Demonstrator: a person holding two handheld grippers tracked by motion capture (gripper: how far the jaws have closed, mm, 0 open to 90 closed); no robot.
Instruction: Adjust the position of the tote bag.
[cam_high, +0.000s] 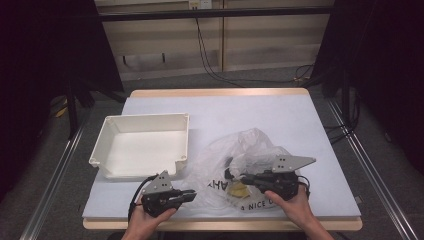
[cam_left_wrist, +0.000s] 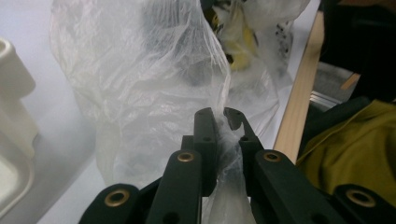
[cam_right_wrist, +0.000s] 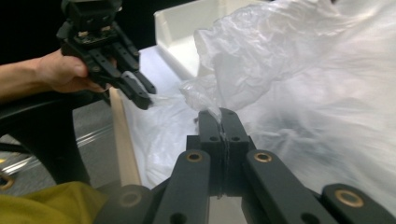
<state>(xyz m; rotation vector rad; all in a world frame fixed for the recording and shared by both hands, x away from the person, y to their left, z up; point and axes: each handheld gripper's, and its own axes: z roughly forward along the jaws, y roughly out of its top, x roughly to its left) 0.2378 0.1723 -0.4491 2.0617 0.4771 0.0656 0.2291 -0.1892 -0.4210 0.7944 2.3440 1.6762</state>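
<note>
The left gripper (cam_left_wrist: 223, 122) and right gripper (cam_right_wrist: 220, 120) each pinch a fold of the thin, limp, slippery bag (cam_high: 235, 155) lying beside the tray (cam_high: 145, 122), so bunched film near its mouth likely grips best.

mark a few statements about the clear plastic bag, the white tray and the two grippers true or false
1. The left gripper has its jaws pinched on a fold of the thin clear plastic bag. True.
2. The white rectangular plastic tray holds the bag. False: the bag lies on the pale table cover beside the tray, and nothing can be seen in the tray.
3. The right gripper is shut on the bag's film. True.
4. The bag is opaque black. False: it is see-through, with black lettering and something yellow inside.
5. The tray is right of the bag in the high view. False: it is to the left.
</note>
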